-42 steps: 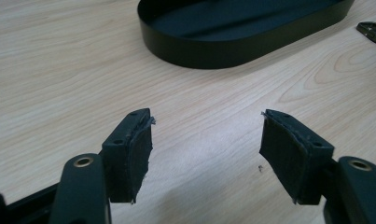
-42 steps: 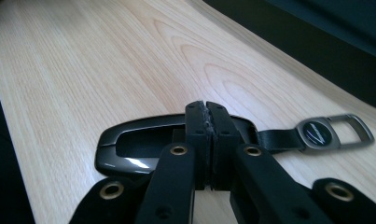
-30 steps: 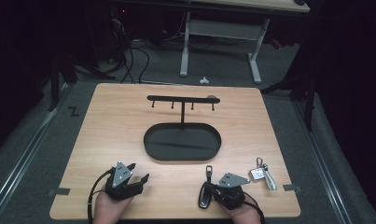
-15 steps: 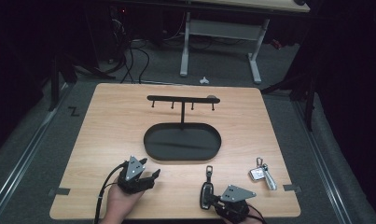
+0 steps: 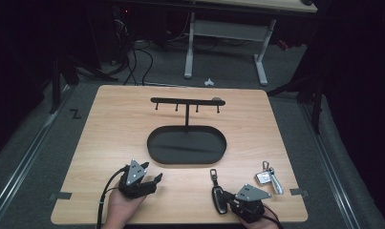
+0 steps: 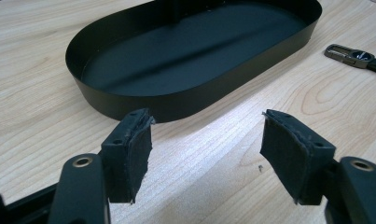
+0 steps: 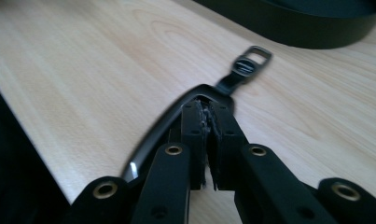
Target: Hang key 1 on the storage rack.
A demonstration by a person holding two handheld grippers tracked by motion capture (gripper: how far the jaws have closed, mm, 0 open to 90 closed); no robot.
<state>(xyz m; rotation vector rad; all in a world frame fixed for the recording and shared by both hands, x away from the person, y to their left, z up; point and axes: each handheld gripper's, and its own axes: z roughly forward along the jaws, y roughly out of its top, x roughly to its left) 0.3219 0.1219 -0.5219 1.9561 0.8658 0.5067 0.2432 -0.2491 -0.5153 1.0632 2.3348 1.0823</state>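
The right tongs (image 7: pixel 206 121) are sitting closed right over the key fob (image 5: pixel 219 198) lying at the desk's (image 5: pixel 113 129) near edge — left tongs (image 6: pixel 204 140) are gaping empty before the tray (image 6: pixel 129 100) — hook rack (image 5: pixel 186 101) standing beyond

The worktop (image 5: pixel 109 138) is pale wood with a fine darker grain, and the oval tray (image 5: pixel 187 145) and the hook rack (image 5: pixel 187 101) above it are plain matt black. The car key (image 5: pixel 219 198) is black with a thin silver edge and a dull grey metal loop, while the key ring (image 5: pixel 269 177) beside it is silvery. Both tools, the left tool (image 5: pixel 154 180) and the right tool (image 5: pixel 227 194), are black with brass-coloured rivets and a grey plate on top.
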